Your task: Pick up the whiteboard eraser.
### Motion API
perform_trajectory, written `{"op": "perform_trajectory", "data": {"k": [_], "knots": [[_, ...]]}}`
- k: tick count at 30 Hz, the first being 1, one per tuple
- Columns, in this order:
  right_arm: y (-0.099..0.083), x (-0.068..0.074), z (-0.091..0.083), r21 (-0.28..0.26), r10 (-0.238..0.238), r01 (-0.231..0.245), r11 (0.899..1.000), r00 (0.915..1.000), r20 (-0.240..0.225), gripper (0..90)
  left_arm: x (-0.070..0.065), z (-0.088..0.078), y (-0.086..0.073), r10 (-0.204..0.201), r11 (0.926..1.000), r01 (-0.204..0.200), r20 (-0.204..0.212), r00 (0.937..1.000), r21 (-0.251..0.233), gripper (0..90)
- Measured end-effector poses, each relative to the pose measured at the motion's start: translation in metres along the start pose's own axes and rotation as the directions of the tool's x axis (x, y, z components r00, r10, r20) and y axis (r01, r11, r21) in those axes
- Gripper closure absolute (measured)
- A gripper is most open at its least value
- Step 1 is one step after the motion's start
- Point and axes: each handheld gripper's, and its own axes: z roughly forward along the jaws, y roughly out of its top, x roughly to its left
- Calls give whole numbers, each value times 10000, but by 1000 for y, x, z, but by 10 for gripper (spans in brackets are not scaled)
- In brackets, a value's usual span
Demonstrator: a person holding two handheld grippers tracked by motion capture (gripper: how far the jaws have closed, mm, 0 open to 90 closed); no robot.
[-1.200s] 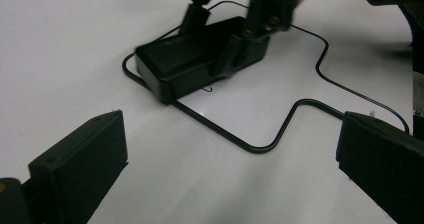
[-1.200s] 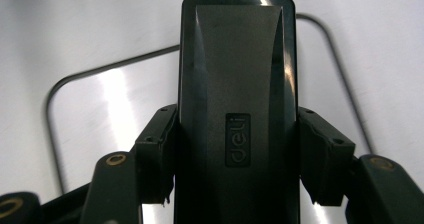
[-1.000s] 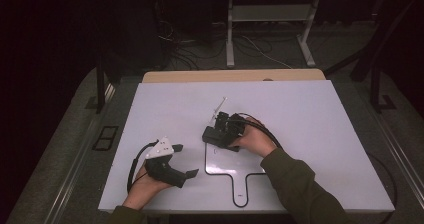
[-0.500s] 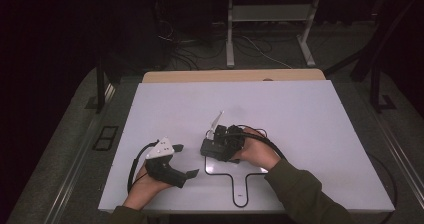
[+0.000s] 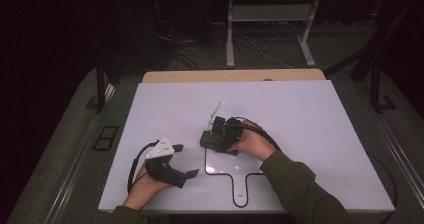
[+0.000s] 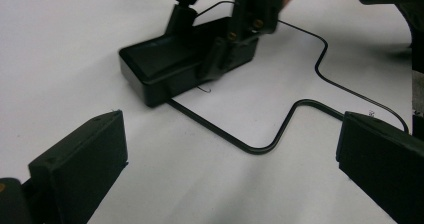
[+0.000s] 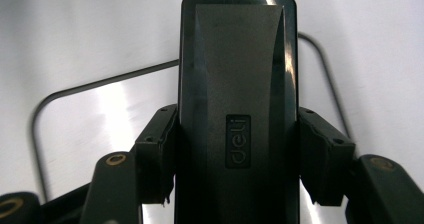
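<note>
Two tongs are at work on the white worktop (image 5: 310, 134), one in each of the person's hands. The right tongs (image 5: 210, 140) are clamped on a black box (image 7: 238, 84) marked "deli"; in the right gripper view its two pads press the box's long sides, and the box runs straight up toward twelve o'clock between them. In the high view the box sits near the middle of the worktop, on the upper left corner of a paddle-shaped outline (image 5: 235, 176) drawn in black, whose handle points to six o'clock. In the left gripper view the box (image 6: 165, 66) rests flat on the surface, with the outline's line running out from under its near corner. The left tongs (image 5: 186, 160) lie at about eight o'clock from the box, near it but not touching, resting on the worktop in the left hand (image 5: 145, 188). Their jaws stand wide apart with nothing between them, pointing toward the box.
</note>
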Motion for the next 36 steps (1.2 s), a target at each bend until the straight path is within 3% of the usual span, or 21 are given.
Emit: {"op": "perform_trajectory", "data": {"k": [6, 9, 13, 23, 32, 36], "knots": [[2, -14, 2, -81, 330, -329, 9994, 9992, 238, 386, 1, 0, 0, -2, 10000, 2, -2, 10000, 5, 0], [3, -11, 2, -48, 404, -403, 9992, 9989, 242, 386, 0, 0, 0, -13, 10000, 13, 22, 10000, -5, 0], [4, 2, 2, 161, -222, 216, 9996, 9990, 376, 386, 0, 0, 0, -14, 10000, 14, 12, 10000, -4, 0], [3, 27, -1, 462, -898, 887, 9950, 9957, 222, 386, 0, 0, 0, -30, 10000, 30, 2, 10000, 13, 0], [8, -1, 3, 321, -266, 250, 9992, 9983, 513, 386, 0, 0, 0, -23, 10000, 23, 7, 10000, -24, 0], [7, -3, 3, 266, -140, 126, 9996, 9985, 534, 386, 0, 0, 0, -3, 10000, 3, 7, 10000, -32, 0]]}}
